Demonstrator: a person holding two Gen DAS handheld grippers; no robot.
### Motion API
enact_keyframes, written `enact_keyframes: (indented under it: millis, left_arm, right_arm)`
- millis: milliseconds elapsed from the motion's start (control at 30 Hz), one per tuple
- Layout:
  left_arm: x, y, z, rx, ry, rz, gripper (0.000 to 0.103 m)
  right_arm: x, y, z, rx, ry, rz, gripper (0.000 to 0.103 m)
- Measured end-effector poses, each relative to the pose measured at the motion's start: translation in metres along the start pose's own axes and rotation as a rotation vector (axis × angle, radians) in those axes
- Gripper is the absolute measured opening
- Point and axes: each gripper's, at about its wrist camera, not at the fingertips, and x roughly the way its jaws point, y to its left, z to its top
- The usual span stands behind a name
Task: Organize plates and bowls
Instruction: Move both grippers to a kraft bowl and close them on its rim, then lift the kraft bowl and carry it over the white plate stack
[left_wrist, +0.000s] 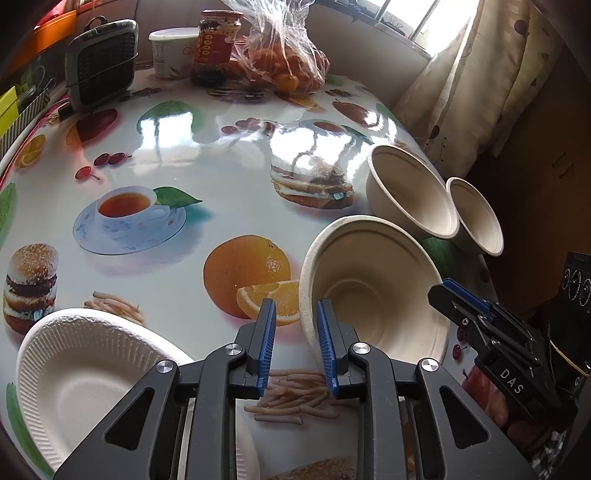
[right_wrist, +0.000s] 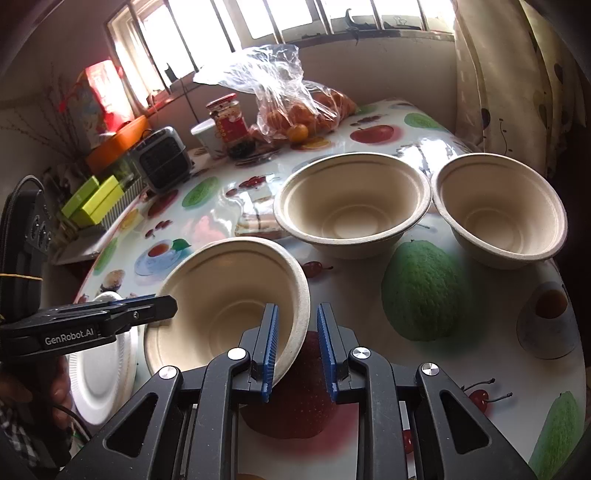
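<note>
Left gripper (left_wrist: 295, 347): jaws narrowly parted, with the left rim of the nearest paper bowl (left_wrist: 369, 295) between them. The rim lies against the right-hand blue pad, and tablecloth shows in the gap before the other pad, so there is no clamp on it.
Right gripper (right_wrist: 297, 347): also narrowly parted, astride the opposite rim of the same bowl. The rim sits beside the left-hand pad, with a clear gap to the other pad.
Nearest paper bowl: beige, empty and open side up, caught between the two grippers. Whether its base is off the table cannot be told.
White paper plate (left_wrist: 85, 362): fluted rim, just left of that bowl and partly hidden under the left gripper's body.
Second bowl (right_wrist: 351, 206): same beige kind, upright and empty, beyond the nearest one and apart from it.
Third bowl (right_wrist: 498, 210): upright, just to the right of the second, rims close together.
Table (left_wrist: 184, 155): round, with a glossy cloth printed with fruit, burgers and a teacup.
Far edge: a clear bag of oranges (right_wrist: 295, 110), a red-labelled jar (right_wrist: 231, 122), a white tub (left_wrist: 173, 51) and a small grey grilled appliance (right_wrist: 162, 162).
Right side: patterned curtain (right_wrist: 517, 74).
</note>
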Motion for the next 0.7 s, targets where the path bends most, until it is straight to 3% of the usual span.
enact_keyframes:
  millis: [700]
  left_arm:
    - [0.0046,-0.0084,-0.0026,0.025,-0.002,0.021,0.012]
  right_arm:
    - [-0.0009,-0.0007,-0.0019,0.013,-0.007,0.006,0.015]
